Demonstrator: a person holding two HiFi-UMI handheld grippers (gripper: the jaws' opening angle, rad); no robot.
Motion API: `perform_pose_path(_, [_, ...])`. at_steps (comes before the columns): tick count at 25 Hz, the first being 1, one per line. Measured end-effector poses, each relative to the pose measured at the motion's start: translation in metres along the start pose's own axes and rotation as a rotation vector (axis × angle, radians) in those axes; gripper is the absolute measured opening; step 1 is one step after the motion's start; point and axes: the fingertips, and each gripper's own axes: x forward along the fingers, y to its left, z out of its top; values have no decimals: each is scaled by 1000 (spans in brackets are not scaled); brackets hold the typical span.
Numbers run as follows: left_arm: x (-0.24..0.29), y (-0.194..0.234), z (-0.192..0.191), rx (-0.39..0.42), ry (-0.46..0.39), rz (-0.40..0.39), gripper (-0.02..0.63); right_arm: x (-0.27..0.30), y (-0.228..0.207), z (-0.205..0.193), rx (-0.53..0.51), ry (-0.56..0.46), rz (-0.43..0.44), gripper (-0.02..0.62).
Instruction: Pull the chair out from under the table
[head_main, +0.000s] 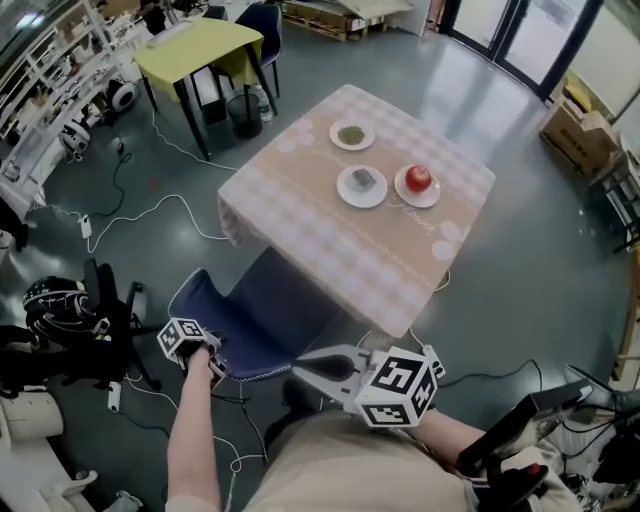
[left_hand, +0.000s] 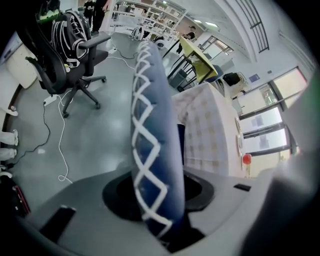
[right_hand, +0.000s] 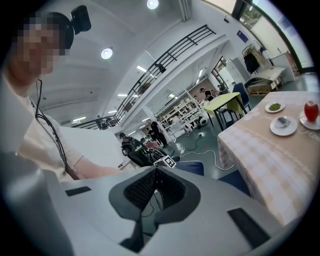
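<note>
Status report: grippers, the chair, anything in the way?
Left gripper shut on chair back. Right gripper shut, empty. Chair seat partly under table. White cable on floor beside it.

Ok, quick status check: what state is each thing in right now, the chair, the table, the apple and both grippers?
chair: seat partly under the table, not pulled out yet.
table: upright, in place.
left gripper: closed on the chair's back edge.
right gripper: jaws together, empty, off the chair.
apple: resting on a plate.
</note>
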Motion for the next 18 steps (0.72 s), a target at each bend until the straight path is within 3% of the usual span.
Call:
perform_pose_path(7, [-8, 1, -5, 86, 17, 35, 99, -6, -3, 0, 7, -31, -9, 9])
perform_pose_path(18, [-14, 17, -7, 100, 18, 32, 91, 2, 3, -11, 22, -16, 15, 9])
